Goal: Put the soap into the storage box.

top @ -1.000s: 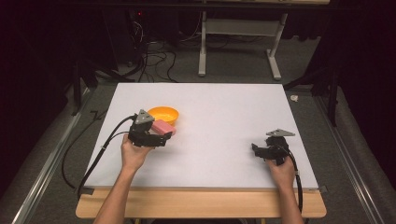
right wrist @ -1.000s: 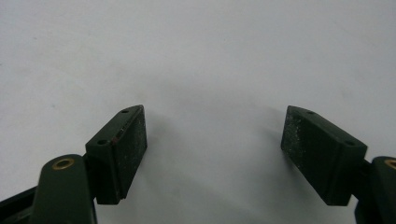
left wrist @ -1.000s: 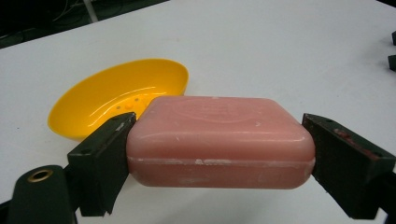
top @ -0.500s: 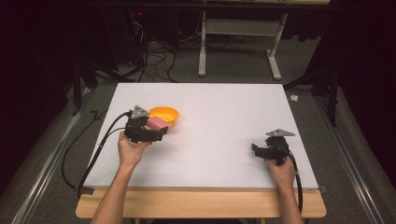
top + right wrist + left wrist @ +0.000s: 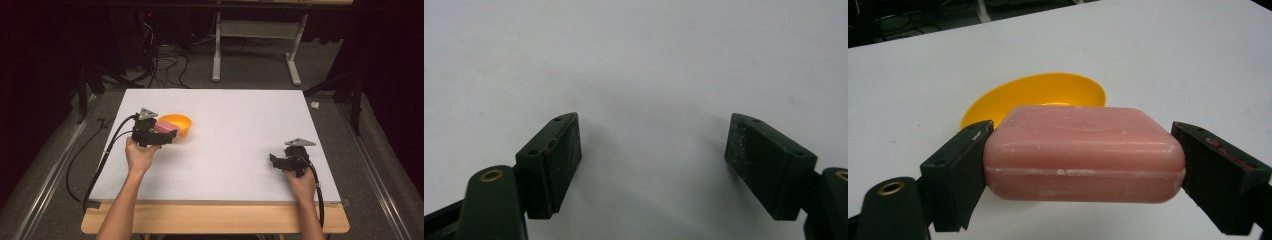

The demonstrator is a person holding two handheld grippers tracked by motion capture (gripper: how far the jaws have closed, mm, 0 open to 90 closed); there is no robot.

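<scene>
Soap (image 5: 1083,152) over orange bowl (image 5: 1040,95)

a lab or recording studio, not a home: a bare white tabletop (image 5: 235,135) on a wooden base stands on grey carpet (image 5: 60,165), ringed by dark curtains, with cables (image 5: 160,60) heaped on the floor behind, a white metal stand (image 5: 255,45) and rails (image 5: 372,165) along both sides

No text, label, brand, number or sign can be read. The pink rounded bar of soap (image 5: 1083,152), at the centre of the left gripper view, bears a faint stamped mark, too blurred to make out.
</scene>
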